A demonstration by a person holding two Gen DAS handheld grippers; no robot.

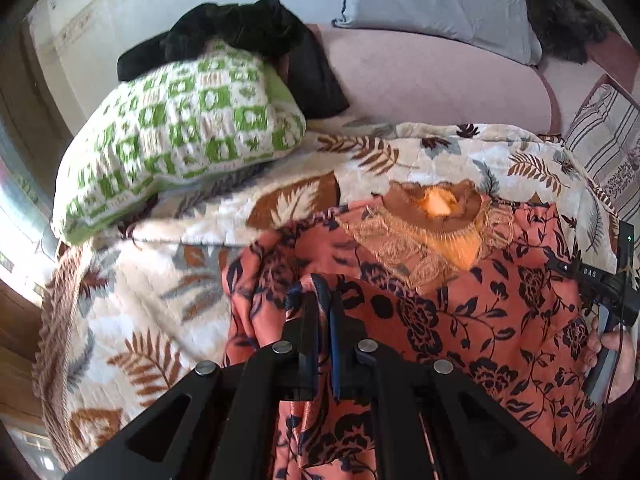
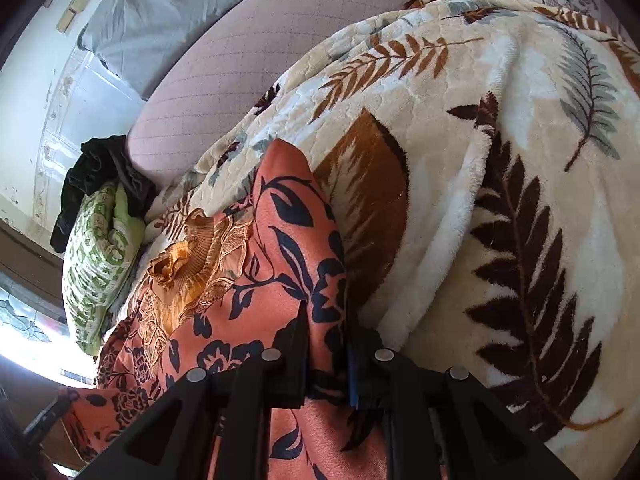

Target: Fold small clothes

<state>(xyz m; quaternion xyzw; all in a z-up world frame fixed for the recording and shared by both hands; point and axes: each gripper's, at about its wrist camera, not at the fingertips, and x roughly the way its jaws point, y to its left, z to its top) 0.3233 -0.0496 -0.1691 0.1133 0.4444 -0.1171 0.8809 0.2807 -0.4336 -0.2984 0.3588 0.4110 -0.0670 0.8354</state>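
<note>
Claws first, nearest each lens. Left claw (image 1: 323, 312) is closed on a bunched edge of the salmon-orange garment with dark navy floral print (image 1: 460, 320); cloth pokes up between its pads. Right claw (image 2: 326, 320) is clamped on another gathered fold of the same garment, which rises to a peak just beyond its tips. In the left wrist view the right claw's black body and the hand (image 1: 612, 360) holding it sit at the garment's far side.

Garment lies on a cream plush blanket with brown and grey fern leaves (image 2: 520, 160) spread over the bed. Its gold pleated collar with lace trim (image 1: 432, 216) points away from the cameras.

Beyond it: green-and-white checked pillow (image 1: 176, 136), black crumpled cloth (image 1: 248, 28) on top, then a pale grey pillow (image 1: 436, 0).

Progress, as judged: early. Both sides are pinched and lifted; no clean fold shows. Folding and stacking remain.
</note>
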